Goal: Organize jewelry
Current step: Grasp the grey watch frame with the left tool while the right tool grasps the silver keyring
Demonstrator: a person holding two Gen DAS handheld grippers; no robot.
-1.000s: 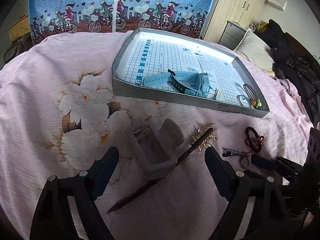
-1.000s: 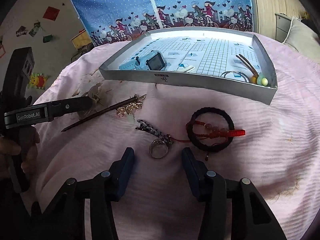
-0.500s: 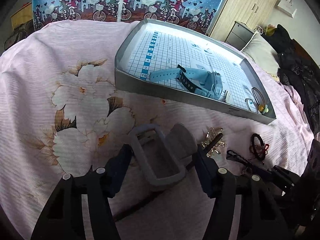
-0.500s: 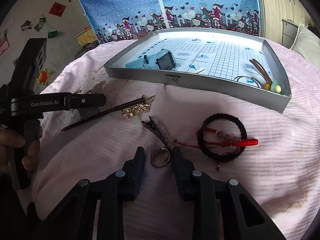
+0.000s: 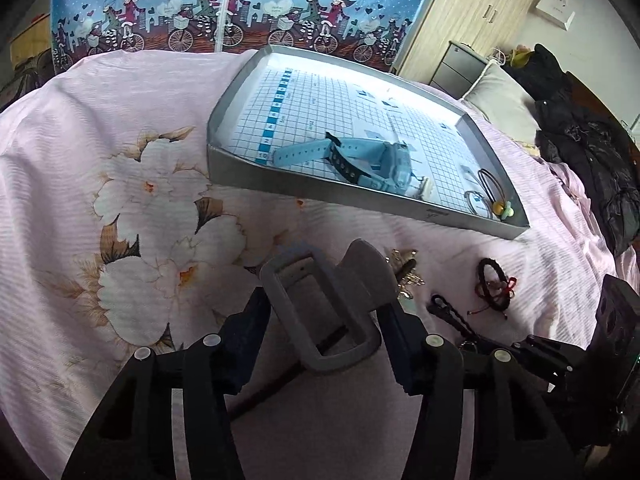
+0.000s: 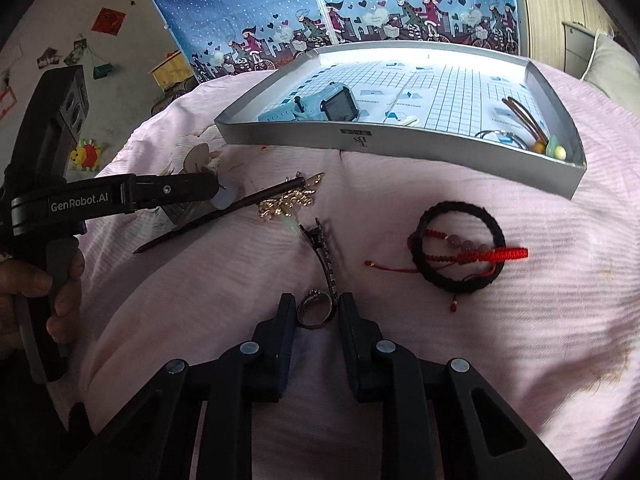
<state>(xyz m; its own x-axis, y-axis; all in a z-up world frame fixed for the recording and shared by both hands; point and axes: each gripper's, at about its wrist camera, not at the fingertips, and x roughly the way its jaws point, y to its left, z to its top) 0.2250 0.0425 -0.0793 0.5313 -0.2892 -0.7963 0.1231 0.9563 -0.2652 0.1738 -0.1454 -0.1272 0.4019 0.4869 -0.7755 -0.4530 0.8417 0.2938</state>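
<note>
My left gripper (image 5: 326, 320) is shut on a grey rubber watch case (image 5: 316, 308), with one finger on each side of it, above the pink bedspread. My right gripper (image 6: 316, 312) is shut on a silver ring (image 6: 315, 311) lying on the bedspread. The tail of a black hair clip (image 6: 324, 256) touches the ring. A silver tray (image 6: 400, 146) with a grid sheet holds a blue watch (image 6: 336, 106), hair ties (image 6: 520, 116) and beads. A black hair tie with a red bracelet (image 6: 460, 252) lies to the right of the ring.
A dark hair stick with a gold ornament (image 6: 288, 200) lies on the bedspread between the two grippers. A hand (image 6: 24, 292) holds the left gripper's handle. Dark clothes (image 5: 592, 160) and a pillow (image 5: 500, 96) lie at the far right of the bed.
The left gripper moved forward and shut on the grey watch case. The right gripper moved up to the silver ring and shut on it.
</note>
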